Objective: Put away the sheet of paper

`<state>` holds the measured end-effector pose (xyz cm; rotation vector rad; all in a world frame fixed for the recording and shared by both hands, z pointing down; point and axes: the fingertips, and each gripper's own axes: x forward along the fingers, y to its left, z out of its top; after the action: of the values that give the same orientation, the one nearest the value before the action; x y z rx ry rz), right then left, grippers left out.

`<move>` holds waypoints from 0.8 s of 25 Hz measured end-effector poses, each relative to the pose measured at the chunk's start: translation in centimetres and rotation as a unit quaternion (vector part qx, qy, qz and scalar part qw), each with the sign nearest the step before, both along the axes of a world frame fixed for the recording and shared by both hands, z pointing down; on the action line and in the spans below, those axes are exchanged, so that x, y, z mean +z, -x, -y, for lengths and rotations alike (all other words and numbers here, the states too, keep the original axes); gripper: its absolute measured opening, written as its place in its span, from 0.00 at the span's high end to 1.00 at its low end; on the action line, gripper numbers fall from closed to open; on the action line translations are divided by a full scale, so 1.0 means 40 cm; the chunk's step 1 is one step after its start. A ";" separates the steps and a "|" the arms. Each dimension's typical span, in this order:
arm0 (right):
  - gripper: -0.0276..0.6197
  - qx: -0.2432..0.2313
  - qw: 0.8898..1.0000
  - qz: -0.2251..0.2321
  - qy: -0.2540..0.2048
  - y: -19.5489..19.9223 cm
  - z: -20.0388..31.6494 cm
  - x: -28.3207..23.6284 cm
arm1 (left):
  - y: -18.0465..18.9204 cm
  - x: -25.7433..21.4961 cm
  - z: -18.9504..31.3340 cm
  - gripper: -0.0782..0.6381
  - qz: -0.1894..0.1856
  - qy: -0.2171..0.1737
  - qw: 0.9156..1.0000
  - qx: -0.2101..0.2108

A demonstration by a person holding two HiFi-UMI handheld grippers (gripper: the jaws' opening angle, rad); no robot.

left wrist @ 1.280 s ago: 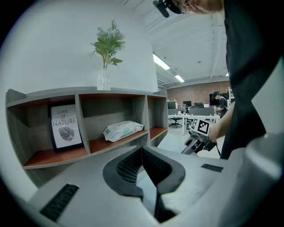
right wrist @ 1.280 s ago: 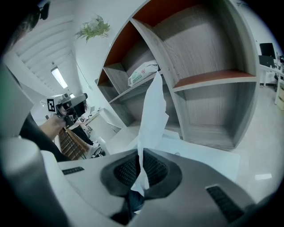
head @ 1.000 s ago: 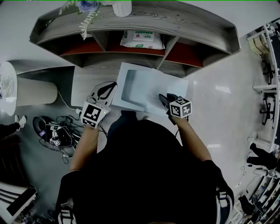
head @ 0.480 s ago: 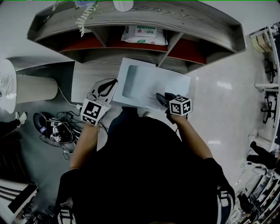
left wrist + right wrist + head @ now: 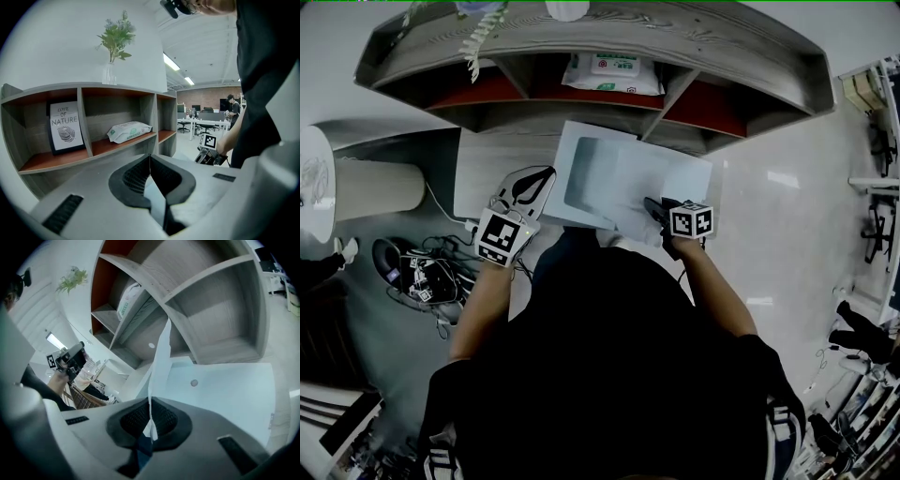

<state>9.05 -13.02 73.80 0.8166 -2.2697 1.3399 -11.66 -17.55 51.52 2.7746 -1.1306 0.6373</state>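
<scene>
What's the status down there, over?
Right gripper shut on sheet of paper. Left gripper shut, empty. Shelf ahead, nothing seen in the way.

Grey wooden shelf unit (image 5: pixel 675 37), red-lined compartments (image 5: pixel 703 112), on pale glossy floor (image 5: pixel 787 234); ceiling strip lights (image 5: pixel 171 62) beyond.

White sheet of paper (image 5: pixel 628 178), large and rectangular, with a greyish shaded patch on its left part. It hung roughly flat, slightly skewed, just in front of the shelf (image 5: pixel 703 141). Its near right corner was pinched in the right claw (image 5: pixel 652 205). In the right gripper view it showed edge-on, rising from the closed jaws.
</scene>
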 end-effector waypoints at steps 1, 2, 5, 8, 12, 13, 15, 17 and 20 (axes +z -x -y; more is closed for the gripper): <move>0.94 0.005 1.000 -0.004 0.005 -0.011 0.003 0.014 | 0.003 0.003 0.003 0.86 0.000 0.001 1.000 -0.001; 0.94 0.010 1.000 -0.008 0.009 -0.022 0.007 0.025 | 0.006 0.005 0.005 0.86 0.000 0.002 1.000 -0.001; 0.94 0.017 1.000 -0.023 0.012 -0.047 0.023 0.053 | 0.008 0.010 0.013 0.86 0.001 0.005 1.000 0.000; 0.94 0.016 0.999 -0.038 0.011 -0.064 0.035 0.079 | 0.008 0.014 0.021 0.86 0.001 0.008 1.000 0.002; 0.94 0.015 0.999 -0.046 0.012 -0.069 0.051 0.092 | 0.011 0.019 0.035 0.86 0.001 0.011 1.000 0.004; 0.94 0.014 0.999 -0.049 0.014 -0.071 0.052 0.100 | 0.013 0.021 0.038 0.86 0.002 0.011 1.000 0.004; 0.94 0.016 0.998 -0.050 0.021 -0.073 0.054 0.111 | 0.017 0.025 0.046 0.86 0.003 0.013 1.000 0.004; 0.94 0.019 0.998 -0.053 0.025 -0.077 0.060 0.120 | 0.019 0.028 0.054 0.86 0.003 0.014 1.000 0.005; 0.94 0.023 0.997 -0.057 0.036 -0.080 0.064 0.141 | 0.023 0.034 0.065 0.86 0.003 0.015 1.000 0.007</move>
<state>12.26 -15.59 79.43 0.9011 -2.1163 1.3512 -12.57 -20.16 52.89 2.7594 -1.0949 0.6601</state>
